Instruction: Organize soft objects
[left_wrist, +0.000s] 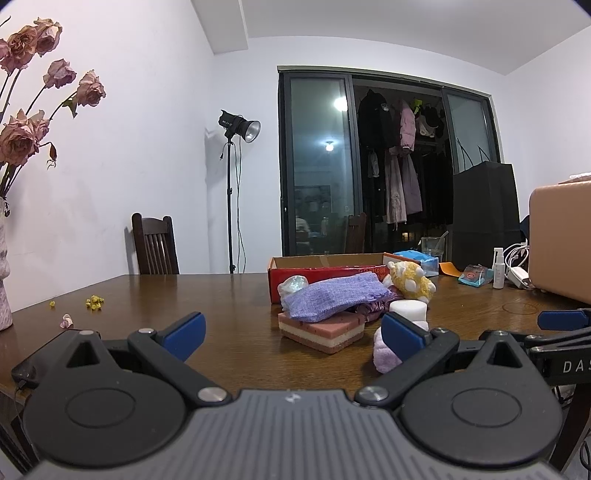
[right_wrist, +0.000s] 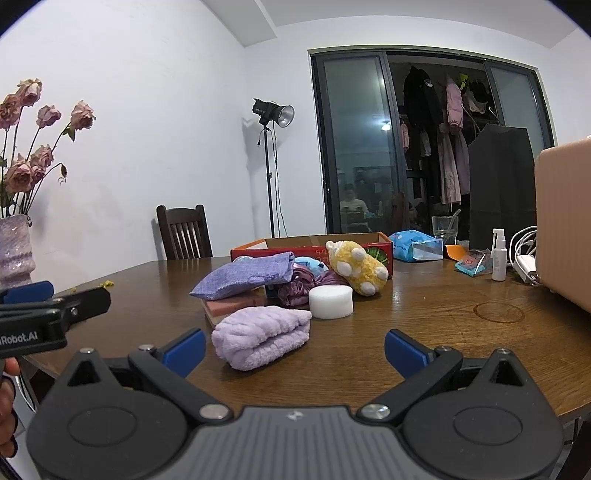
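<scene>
Both tools are spread wide w/ nothing between the pads: your left tool (left_wrist: 291, 334) hangs low over the near edge of the desk (left_wrist: 207, 295), your right tool (right_wrist: 295, 350) just beside it, pointed at the pile.

The soft stuff sits mid-desk in a loose heap in front of the red box (right_wrist: 314, 245), which looks like the likely drop spot. Nearest your right tool is the lilac towel (right_wrist: 262, 338). Behind it: the white foam puck (right_wrist: 330, 301), the pink layered sponge (left_wrist: 321, 330) w/ the purple knit pouch (left_wrist: 332, 297) lying on top, a crumpled plum cloth (right_wrist: 299, 286), and the yellow plush (right_wrist: 356, 267) leaning against the box front.

Risks, as I judge them:
- Grab the sponge first and the pouch slides off; it only rests there.
- The towel is folded, so a shallow pinch may catch one layer and let it unroll.
- The puck is light and round; a side nudge could roll it.
- Both tools are close together, so approaching the same item could clash them.
- Right side holds a spray bottle (right_wrist: 498, 258), a glass (right_wrist: 444, 226) and cables, so a wide swing could knock them.

The desk is dark polished wood w/ a ring stain at right and petals scattered at left. The room has white walls, dried roses (left_wrist: 26, 125) in a vase, a chair (left_wrist: 155, 245), a studio lamp (left_wrist: 240, 125) and dark glass doors.
</scene>
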